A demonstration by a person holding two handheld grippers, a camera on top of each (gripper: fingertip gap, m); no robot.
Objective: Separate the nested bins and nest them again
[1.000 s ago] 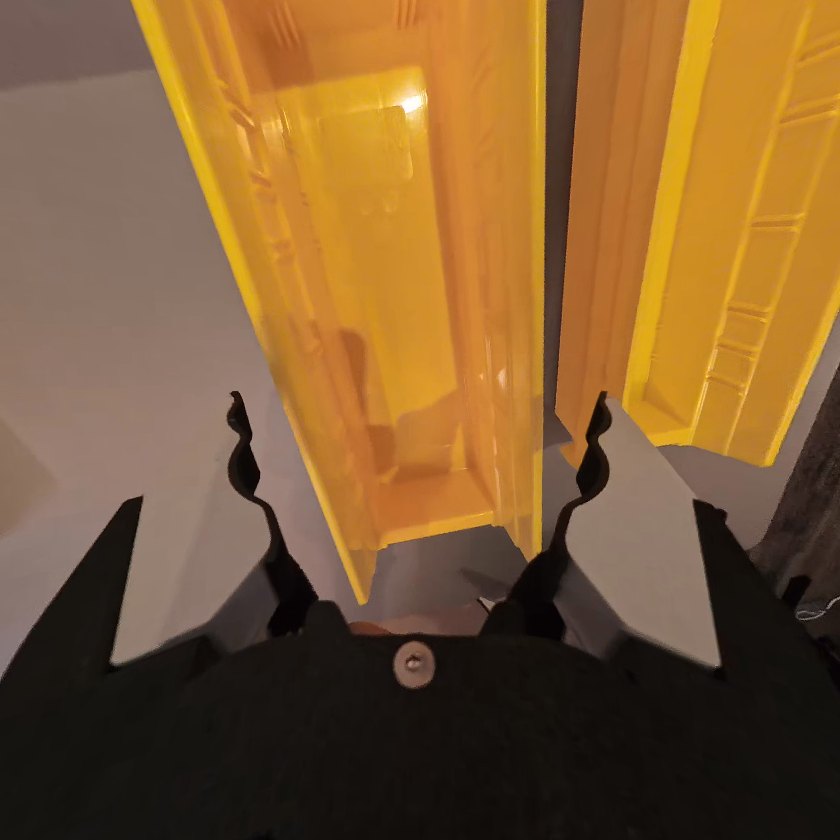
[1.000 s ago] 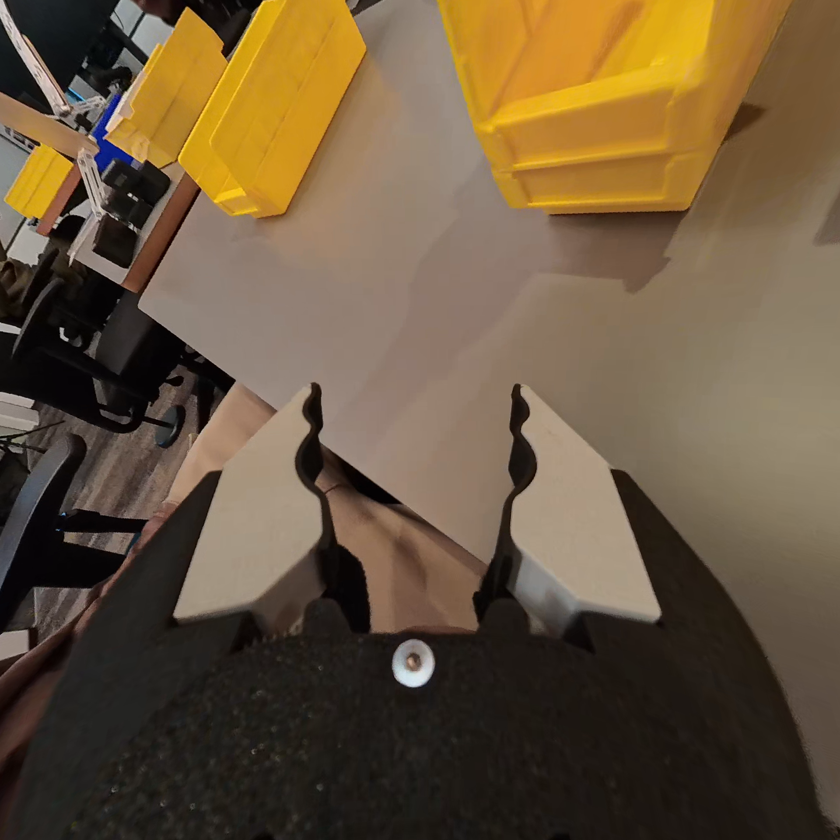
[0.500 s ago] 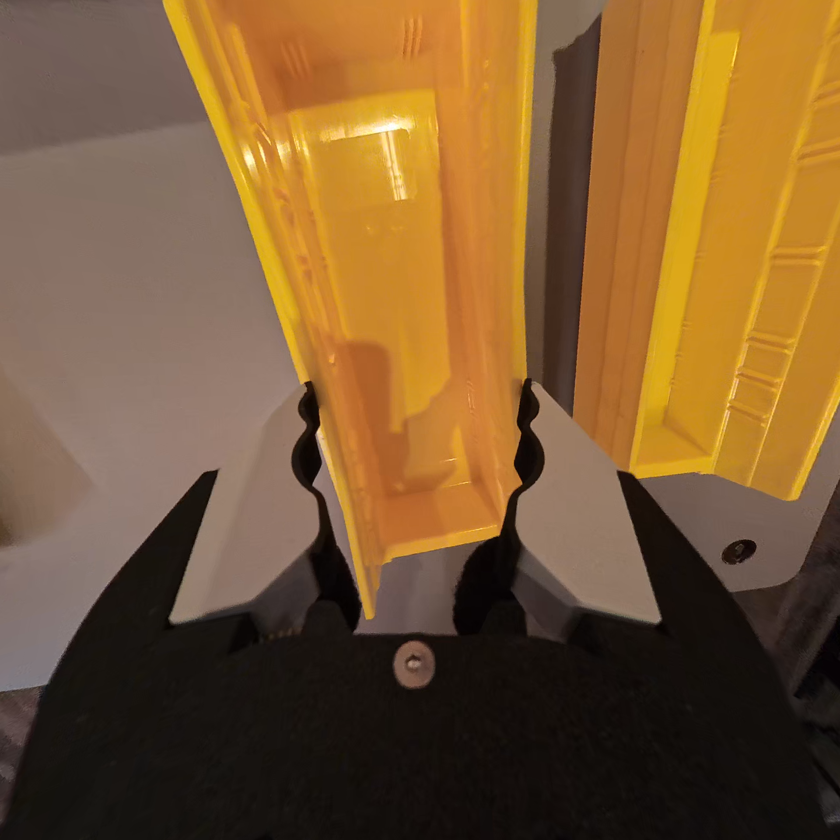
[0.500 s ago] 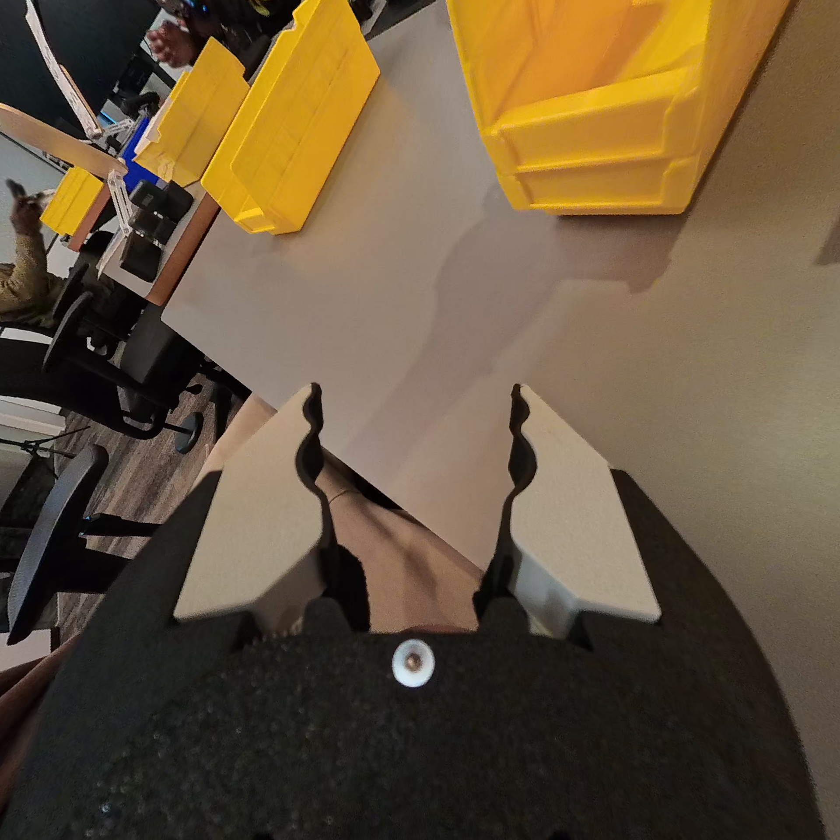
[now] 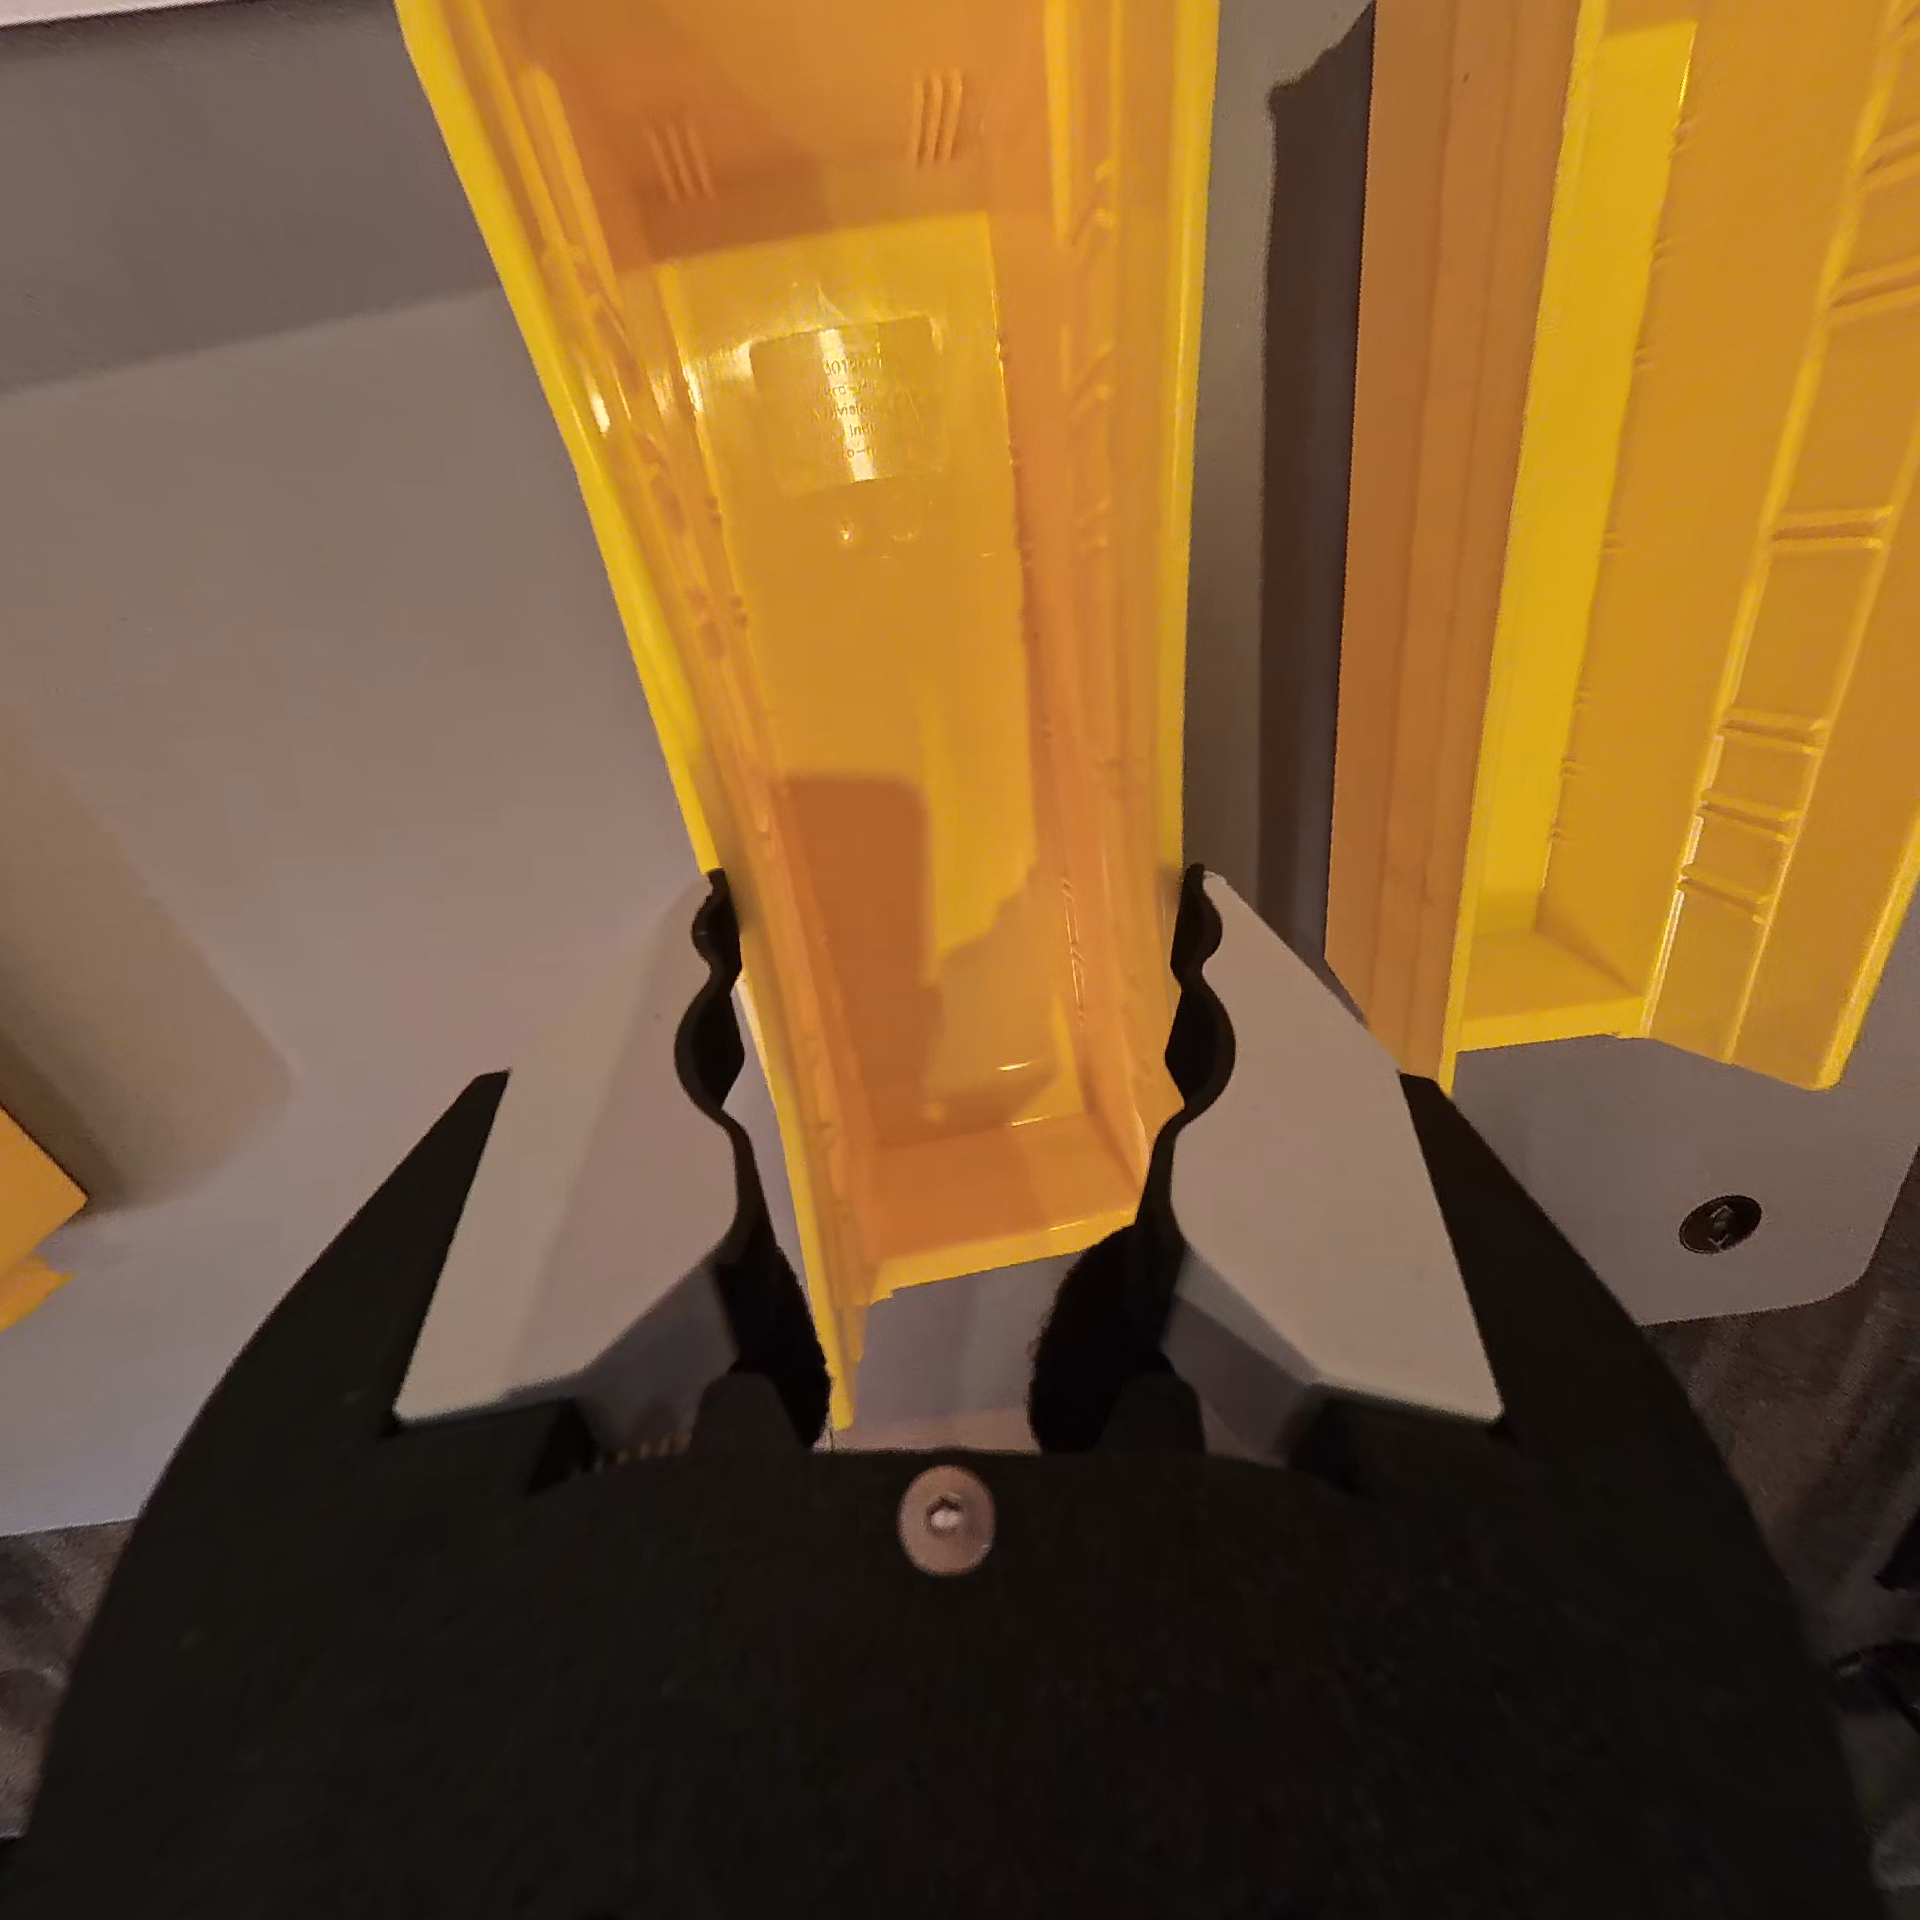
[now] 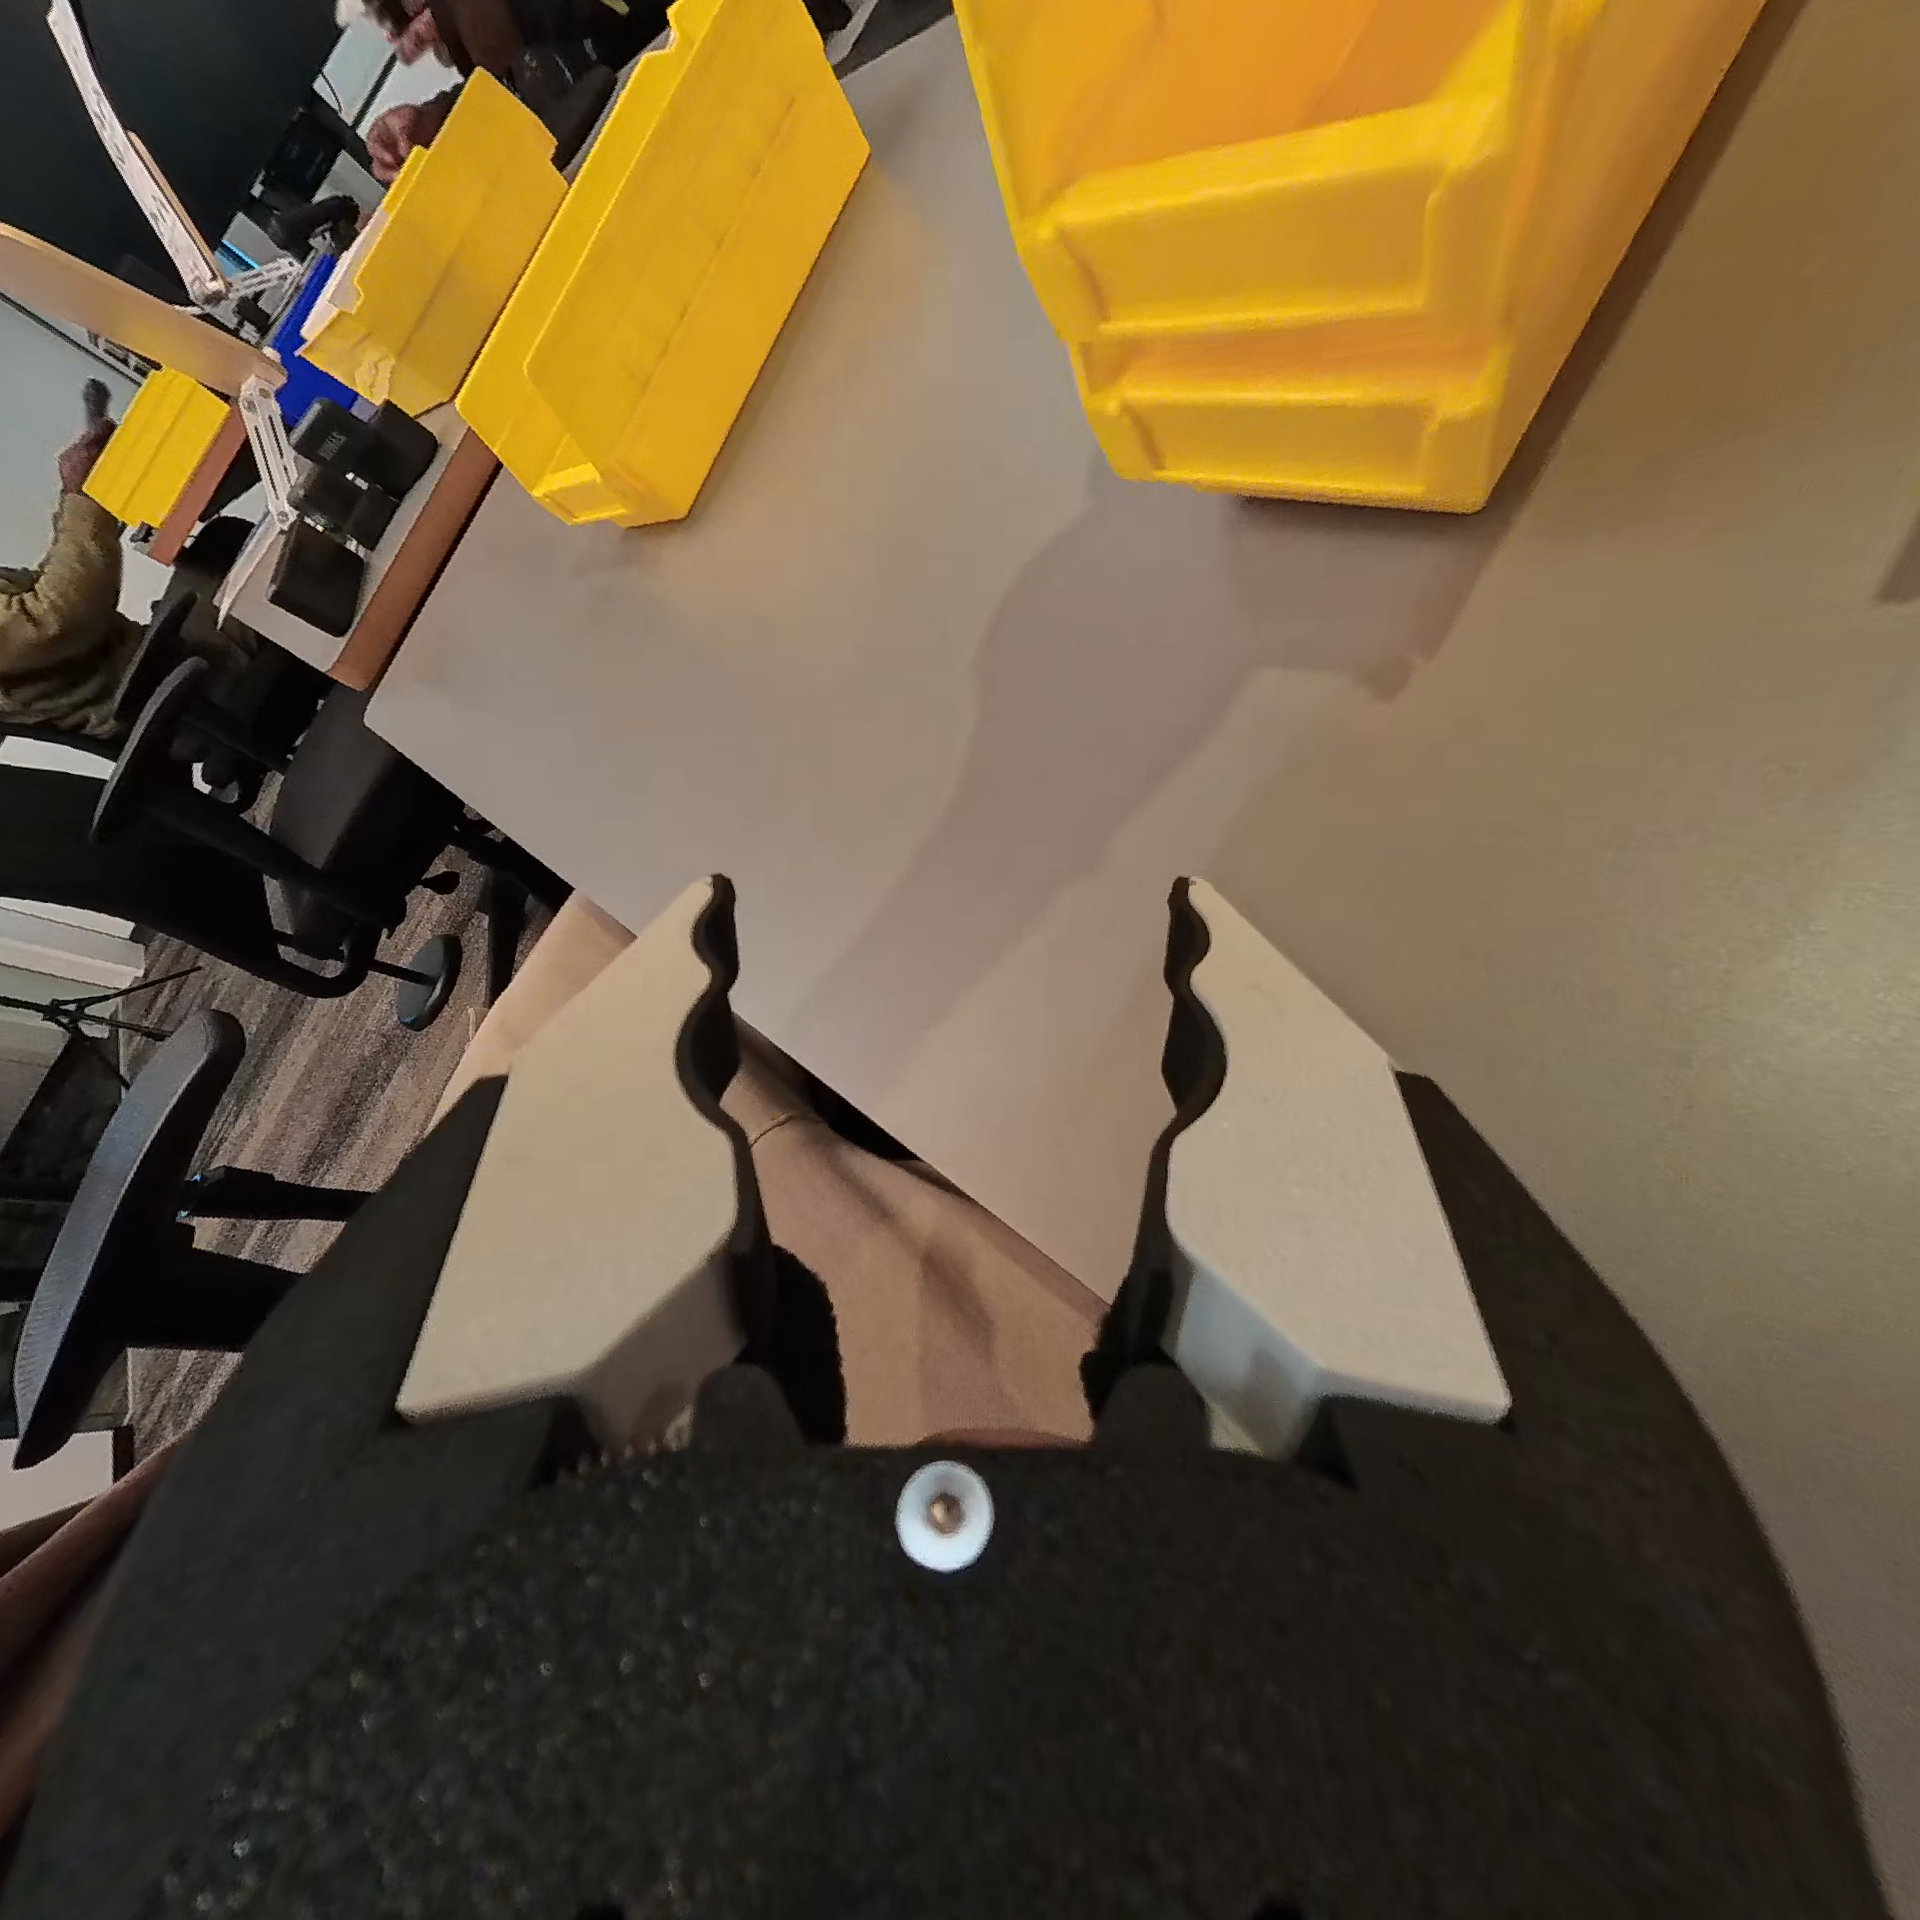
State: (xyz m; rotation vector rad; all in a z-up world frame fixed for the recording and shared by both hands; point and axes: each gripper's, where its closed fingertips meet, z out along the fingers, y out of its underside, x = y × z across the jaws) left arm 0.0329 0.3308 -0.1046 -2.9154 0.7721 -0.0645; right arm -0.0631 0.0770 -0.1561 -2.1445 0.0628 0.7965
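Note:
In the left wrist view, my left gripper (image 5: 951, 883) is shut on the near end of a long narrow yellow bin (image 5: 883, 623). One finger presses each outer side wall. The bin lies lengthwise away from me on the grey table (image 5: 312, 727). A second narrow yellow bin (image 5: 1662, 623) lies parallel just to its right, apart from it. In the right wrist view, my right gripper (image 6: 951, 894) is open and empty above the table's near edge. Two large yellow bins (image 6: 1299, 260), one nested in the other, stand at the far right, well away from it.
Two more narrow yellow bins (image 6: 665, 291) (image 6: 447, 229) lie at the table's far left edge. Office chairs (image 6: 208, 831) and a seated person (image 6: 52, 623) are beyond it. A rounded table corner with a screw (image 5: 1714, 1221) is right of the second bin. A yellow piece (image 5: 31, 1216) shows at the left edge.
My left gripper has moved forward around the narrow bin's end and its fingers have closed from wide open onto the side walls. My right gripper has stayed open and drifted slightly.

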